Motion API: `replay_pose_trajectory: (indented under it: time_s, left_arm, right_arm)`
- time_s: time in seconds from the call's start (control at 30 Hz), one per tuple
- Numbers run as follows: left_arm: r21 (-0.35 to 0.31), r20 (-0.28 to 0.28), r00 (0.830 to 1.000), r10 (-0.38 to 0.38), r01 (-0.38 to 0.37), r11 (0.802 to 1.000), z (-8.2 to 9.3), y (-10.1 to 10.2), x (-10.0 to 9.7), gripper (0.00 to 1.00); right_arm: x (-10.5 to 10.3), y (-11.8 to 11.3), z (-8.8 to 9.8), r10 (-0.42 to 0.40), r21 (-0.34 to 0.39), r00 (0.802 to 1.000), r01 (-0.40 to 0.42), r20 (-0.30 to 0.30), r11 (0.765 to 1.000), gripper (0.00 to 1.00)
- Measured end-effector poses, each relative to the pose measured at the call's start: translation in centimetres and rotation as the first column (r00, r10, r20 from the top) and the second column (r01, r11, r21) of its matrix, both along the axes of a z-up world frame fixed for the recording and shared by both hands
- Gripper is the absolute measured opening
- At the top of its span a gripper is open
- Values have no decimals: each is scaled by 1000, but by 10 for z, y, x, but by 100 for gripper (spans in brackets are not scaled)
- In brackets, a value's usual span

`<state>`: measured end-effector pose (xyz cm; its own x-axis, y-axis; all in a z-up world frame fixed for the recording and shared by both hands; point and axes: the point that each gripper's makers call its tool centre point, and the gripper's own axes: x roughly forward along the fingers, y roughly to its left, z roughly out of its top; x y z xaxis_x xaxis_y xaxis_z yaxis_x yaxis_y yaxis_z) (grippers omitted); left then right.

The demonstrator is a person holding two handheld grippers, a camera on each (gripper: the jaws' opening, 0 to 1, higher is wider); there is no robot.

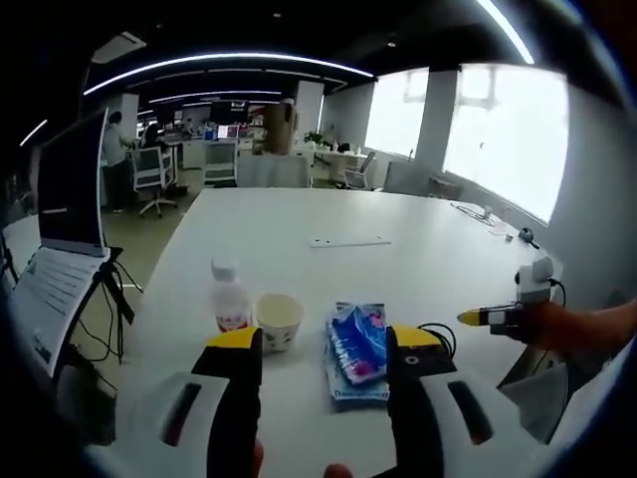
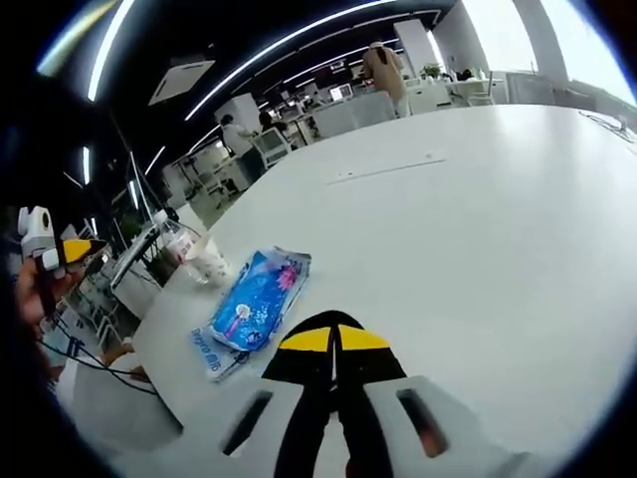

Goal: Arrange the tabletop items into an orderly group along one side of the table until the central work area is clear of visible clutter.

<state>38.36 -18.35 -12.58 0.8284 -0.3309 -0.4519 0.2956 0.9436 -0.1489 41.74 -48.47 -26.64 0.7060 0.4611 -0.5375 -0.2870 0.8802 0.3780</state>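
White tabletop (image 1: 398, 214), mostly bare. Items sit grouped near one edge: small plastic bottle (image 1: 229, 299), paper cup (image 1: 278, 320) touching/just beside it, blue tissue pack (image 1: 356, 349) just beside cup. In right gripper view same trio: bottle (image 2: 177, 242), cup (image 2: 209, 261), pack (image 2: 254, 299).

Left gripper (image 1: 326, 344): jaws apart, empty, hovering w/ cup and pack showing between them. Right gripper (image 2: 334, 340): jaws together, nothing held, over bare table beside pack; it also shows in left gripper view (image 1: 498, 317).

Risks, as I judge: bottle is tall & light, a jaw nudging cup could tip it or knock it off the near edge. Pack is soft, may slip or drag when pinched. Cable (image 1: 438, 334) lies by pack, could snag.
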Motion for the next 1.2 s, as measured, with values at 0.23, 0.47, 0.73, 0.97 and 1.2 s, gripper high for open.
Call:
replay_pose_trajectory:
  time_s: [0.23, 0.47, 0.73, 0.97, 1.2]
  left_arm:
    - [1, -1, 1000, 3, -3, 1000, 0, 0, 0, 50]
    - [8, -3, 1000, 9, -9, 1000, 1, 1, -1, 50]
    - [15, -5, 1000, 21, -21, 1000, 1, 4, -2, 50]
    - [17, -5, 1000, 29, -29, 999, 3, 6, -2, 50]
    - [20, 0, 999, 33, -33, 999, 5, 6, -1, 50]
  right_arm:
    - [-3, -5, -3, 8, -3, 1000, -8, -8, 1000, 0]
    - [-2, -13, -4, 13, -2, 1000, -13, -8, 1000, 0]
    - [3, -16, -2, 34, -5, 999, -34, -6, 999, 0]
    - [11, -13, 1, 68, -9, 998, -68, -3, 998, 0]
    - [18, -4, 6, 119, -19, 993, -119, 3, 993, 0]
